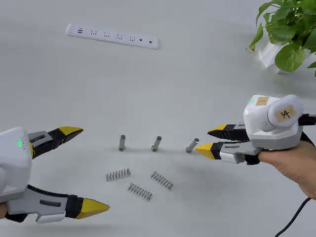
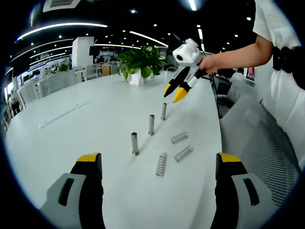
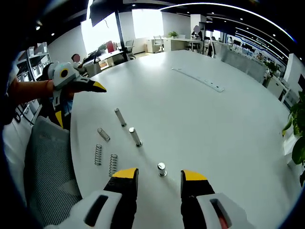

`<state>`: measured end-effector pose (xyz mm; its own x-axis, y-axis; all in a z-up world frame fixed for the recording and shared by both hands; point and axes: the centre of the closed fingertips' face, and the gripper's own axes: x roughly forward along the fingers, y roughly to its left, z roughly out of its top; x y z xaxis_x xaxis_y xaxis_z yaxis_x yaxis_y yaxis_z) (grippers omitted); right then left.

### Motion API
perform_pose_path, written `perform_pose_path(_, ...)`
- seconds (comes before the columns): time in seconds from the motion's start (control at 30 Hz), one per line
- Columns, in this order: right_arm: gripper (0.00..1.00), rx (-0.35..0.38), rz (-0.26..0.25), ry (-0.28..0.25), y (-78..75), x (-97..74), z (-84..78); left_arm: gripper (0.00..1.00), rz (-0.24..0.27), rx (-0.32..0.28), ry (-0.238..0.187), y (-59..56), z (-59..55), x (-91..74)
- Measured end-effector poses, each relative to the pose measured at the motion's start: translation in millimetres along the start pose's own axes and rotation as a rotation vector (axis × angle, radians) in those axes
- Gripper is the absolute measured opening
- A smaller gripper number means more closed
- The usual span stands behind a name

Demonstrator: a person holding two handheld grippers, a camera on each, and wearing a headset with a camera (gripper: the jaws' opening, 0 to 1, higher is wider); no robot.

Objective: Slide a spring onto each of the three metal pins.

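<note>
On the pale bench (image 1: 207, 74), three metal pins (image 1: 156, 143) stand upright in a row, well apart from one another, and each is bare. Three springs (image 1: 140, 191) lie on their sides just on the person's side of the row, loose and separate, none touching a pin. The left gripper (image 1: 84, 169) hovers off the left end of the row with its yellow-tipped jaws spread wide and nothing between them; in its own view the pins and springs sit ahead in the gap. The right gripper (image 1: 206, 141), held in a hand (image 1: 291, 168), points in from the right with its jaws released and only partly apart. The rightmost pin (image 1: 192, 145) stands just off their tips, not gripped, and the right gripper view places it in line with the gap. A white power strip (image 1: 112, 36) lies at the far side of the bench. At the far right corner a white pot (image 1: 270, 53) holds a leafy green plant (image 1: 289, 34).
</note>
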<state>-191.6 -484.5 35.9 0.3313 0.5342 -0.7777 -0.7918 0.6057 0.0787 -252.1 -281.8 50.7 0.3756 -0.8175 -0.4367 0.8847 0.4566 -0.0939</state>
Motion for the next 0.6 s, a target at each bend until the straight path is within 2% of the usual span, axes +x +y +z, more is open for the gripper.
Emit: perform_pose_path(0.6, 0.62, 0.005, 0.032, -0.098, 12.6, -29.3, -17.4, 0.98, 0.012, 0.031, 0.027, -7.4, 4.5, -5.1)
